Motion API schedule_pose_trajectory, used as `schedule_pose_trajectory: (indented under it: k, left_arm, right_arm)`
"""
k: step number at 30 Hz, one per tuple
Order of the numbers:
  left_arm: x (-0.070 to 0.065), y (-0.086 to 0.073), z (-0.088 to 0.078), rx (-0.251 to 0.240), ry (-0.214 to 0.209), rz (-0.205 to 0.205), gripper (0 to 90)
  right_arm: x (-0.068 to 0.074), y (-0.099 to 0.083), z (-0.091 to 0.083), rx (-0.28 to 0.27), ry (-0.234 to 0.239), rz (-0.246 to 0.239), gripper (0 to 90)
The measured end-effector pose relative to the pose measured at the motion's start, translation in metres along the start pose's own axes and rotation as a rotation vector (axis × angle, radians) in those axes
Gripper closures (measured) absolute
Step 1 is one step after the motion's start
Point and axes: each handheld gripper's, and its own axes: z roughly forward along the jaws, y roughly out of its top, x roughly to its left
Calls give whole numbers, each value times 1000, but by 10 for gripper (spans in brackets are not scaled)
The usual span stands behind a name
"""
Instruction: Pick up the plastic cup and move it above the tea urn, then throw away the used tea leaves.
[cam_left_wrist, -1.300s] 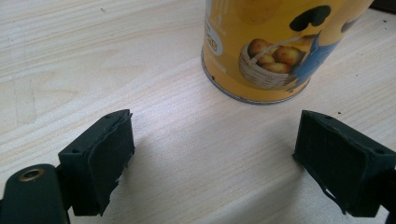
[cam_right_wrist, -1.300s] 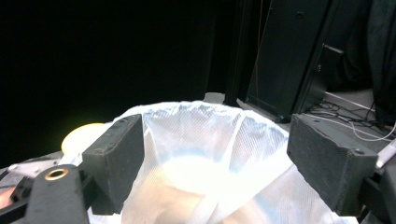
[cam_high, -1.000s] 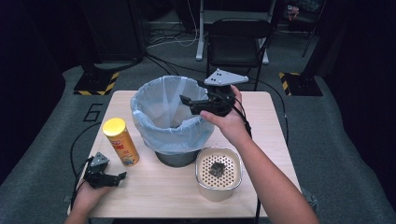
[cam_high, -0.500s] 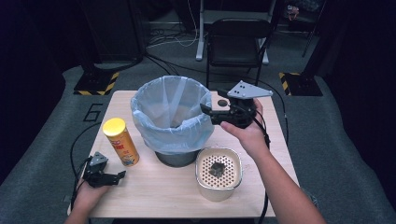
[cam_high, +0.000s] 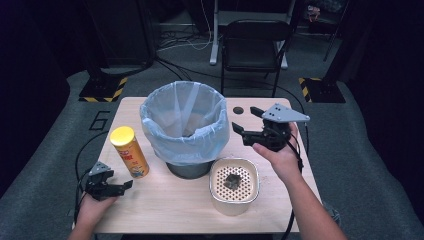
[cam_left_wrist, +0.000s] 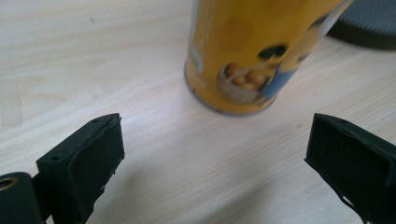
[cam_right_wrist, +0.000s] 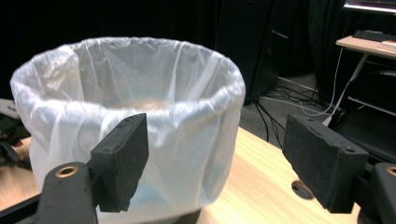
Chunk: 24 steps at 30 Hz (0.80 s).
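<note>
Catching the thin liner of the lined bin (cam_high: 184, 127), just ahead of the right gripper (cam_high: 245, 122), is the main risk: the bin could be tipped if the open, empty gripper is swung lower. It is held level beside the bin, above the strainer basket (cam_high: 234, 184). The left gripper (cam_high: 120, 185), open with its jaws just narrowed and nothing between them, rests low on the surface (cam_high: 170, 210), the yellow can (cam_left_wrist: 252, 56) just ahead.

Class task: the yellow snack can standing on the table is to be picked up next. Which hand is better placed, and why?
Left. The left gripper sits beside the yellow can, jaws open and aimed at its base. The right gripper is across the table, beyond the lined bin.
</note>
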Motion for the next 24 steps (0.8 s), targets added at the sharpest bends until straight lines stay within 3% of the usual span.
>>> schedule_pose_trajectory:
  k: [5, 6, 10, 11, 15, 20, 21, 24]
  left_arm:
    - [-4, 7, -10, -61, -38, -11, 37]
    - [-6, 9, -11, -84, -40, 0, 37]
    - [-11, 16, -16, -94, -49, 21, 39]
    - [-13, 18, -16, -121, -57, 12, 39]
    - [-18, 26, -16, -133, -61, 32, 38]
    - [-19, 36, -9, -87, -54, 47, 44]
    - [-20, 38, -7, -91, -42, 46, 46]
    - [-20, 44, -2, -119, -56, 21, 56]
  right_arm:
    - [-5, -16, -4, 14, -17, 22, 214]
    - [-6, -19, -4, 20, -22, 24, 213]
    - [-12, -26, -10, 14, -30, 49, 213]
    - [-12, -28, -10, 17, -30, 54, 213]
    - [-19, -34, -12, 46, -51, 46, 213]
    - [-23, -33, -19, 35, -61, 51, 213]
    - [-23, -33, -20, 35, -62, 44, 214]
    - [-24, -35, -22, 36, -62, 43, 214]
